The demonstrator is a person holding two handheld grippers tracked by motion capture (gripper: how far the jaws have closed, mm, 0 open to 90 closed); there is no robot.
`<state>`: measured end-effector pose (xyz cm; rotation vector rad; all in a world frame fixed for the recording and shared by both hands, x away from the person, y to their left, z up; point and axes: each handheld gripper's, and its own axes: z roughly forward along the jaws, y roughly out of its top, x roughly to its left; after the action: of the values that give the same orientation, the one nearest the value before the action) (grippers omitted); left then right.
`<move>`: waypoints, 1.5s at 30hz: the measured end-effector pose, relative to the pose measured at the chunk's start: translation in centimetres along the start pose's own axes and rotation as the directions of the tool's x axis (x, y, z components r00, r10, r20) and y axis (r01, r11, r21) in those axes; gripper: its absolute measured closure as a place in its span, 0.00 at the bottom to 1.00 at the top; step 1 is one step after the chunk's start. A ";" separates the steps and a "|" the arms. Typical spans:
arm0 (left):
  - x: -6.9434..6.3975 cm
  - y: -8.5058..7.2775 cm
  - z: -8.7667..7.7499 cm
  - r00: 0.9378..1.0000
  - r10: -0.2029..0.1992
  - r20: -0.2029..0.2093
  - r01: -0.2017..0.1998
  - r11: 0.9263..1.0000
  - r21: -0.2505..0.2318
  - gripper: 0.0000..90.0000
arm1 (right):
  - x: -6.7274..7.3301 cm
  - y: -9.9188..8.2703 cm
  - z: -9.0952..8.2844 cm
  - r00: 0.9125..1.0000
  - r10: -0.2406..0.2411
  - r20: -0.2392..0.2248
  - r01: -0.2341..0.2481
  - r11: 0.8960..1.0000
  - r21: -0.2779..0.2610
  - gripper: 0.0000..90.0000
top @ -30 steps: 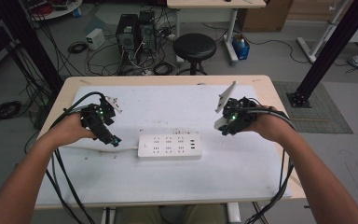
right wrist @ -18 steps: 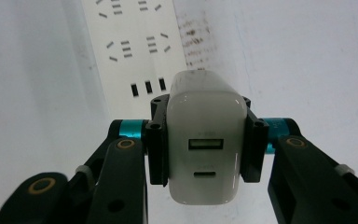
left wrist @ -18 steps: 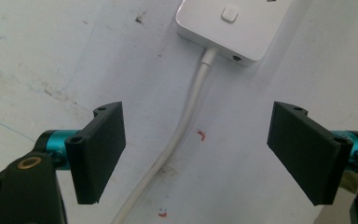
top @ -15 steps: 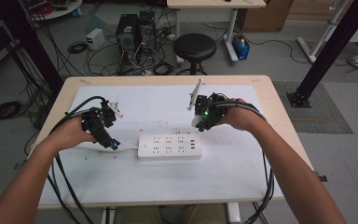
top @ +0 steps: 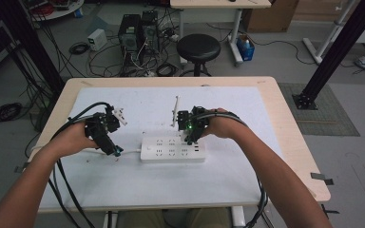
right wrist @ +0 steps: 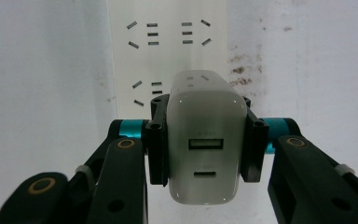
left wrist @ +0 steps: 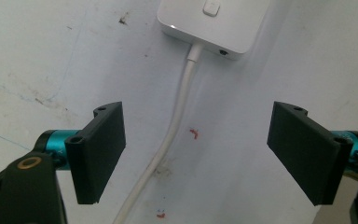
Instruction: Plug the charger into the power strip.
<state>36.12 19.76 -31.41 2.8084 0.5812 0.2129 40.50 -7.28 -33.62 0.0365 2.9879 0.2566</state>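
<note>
Charger [right wrist: 204,154] sits pinched in my right fingers [right wrist: 158,140], above the strip's [top: 172,149] right end, mid-table. My left fingers [left wrist: 98,149] are spread over its cord [left wrist: 177,121]. Misaligned prongs could jam or push the strip.

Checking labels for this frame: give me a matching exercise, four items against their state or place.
1. right gripper
2. left gripper
3. power strip
4. strip cord

a. lying flat on the white table
b. running between open jaws
c. shut on the white charger
d. open, holding nothing

Pairs: 1-c, 2-d, 3-a, 4-b
</note>
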 end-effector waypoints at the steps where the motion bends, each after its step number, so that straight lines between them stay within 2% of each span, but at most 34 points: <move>1: 0.0 0.0 0.0 1.000 0.002 0.000 -0.002 1.000 0.001 0.21 | -0.1 0.1 0.3 1.000 -0.005 -0.004 0.005 1.000 -0.004 0.69; 4: 0.0 -0.1 0.1 1.000 0.000 0.000 0.000 1.000 -0.004 0.21 | -0.2 0.3 0.8 1.000 0.000 -0.014 0.000 1.000 0.002 0.69; 10: 0.1 -0.3 0.4 1.000 0.004 0.007 -0.004 1.000 0.001 0.21 | -0.2 0.8 1.8 0.999 -0.024 -0.031 0.025 0.999 0.028 0.69; 15: 0.1 -0.4 0.6 1.000 0.002 0.010 -0.002 1.000 -0.009 0.21 | -0.2 1.4 2.5 0.999 -0.043 -0.019 0.044 0.997 0.056 0.69; 24: 0.2 -0.8 1.0 1.000 -0.002 0.015 0.002 1.000 -0.011 0.21 | -0.4 2.5 2.8 0.999 0.014 -0.030 -0.011 0.994 0.111 0.69; 26: 0.3 -1.0 0.9 1.000 0.001 0.017 -0.001 1.000 -0.012 0.21 | -0.4 2.5 2.8 0.999 0.013 -0.034 -0.008 0.992 0.125 0.69; 28: 0.3 -1.1 0.8 1.000 -0.007 0.015 0.007 1.000 -0.018 0.21 | -0.3 2.7 3.6 0.999 -0.027 -0.025 0.031 0.987 0.159 0.69; 29: 0.3 -1.2 0.8 1.000 -0.011 0.014 0.011 1.000 -0.022 0.21 | -0.2 2.8 3.5 0.999 -0.024 -0.024 0.028 0.984 0.175 0.69; 33: 0.5 -1.5 1.0 1.000 -0.015 0.020 0.015 1.000 -0.019 0.21 | -0.3 2.7 3.5 0.999 -0.013 -0.033 0.018 0.986 0.165 0.69; 34: 0.5 -1.5 1.1 1.000 -0.015 0.024 0.015 1.000 -0.017 0.21 | -0.4 2.7 3.6 0.999 -0.022 -0.034 0.027 0.987 0.160 0.69; 36: 0.6 -1.6 1.3 1.000 -0.018 0.025 0.019 1.000 -0.018 0.21 | -0.4 2.6 3.6 0.999 -0.007 -0.038 0.013 0.988 0.157 0.69; 45: 0.6 -1.5 1.9 0.999 -0.007 0.037 0.008 1.000 -0.027 0.21 | -0.4 2.8 3.7 0.999 -0.009 -0.033 0.015 0.984 0.176 0.69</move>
<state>36.51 20.86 -33.59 2.7776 0.5766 0.1652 41.45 -3.91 -36.68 0.0339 3.0325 -0.0099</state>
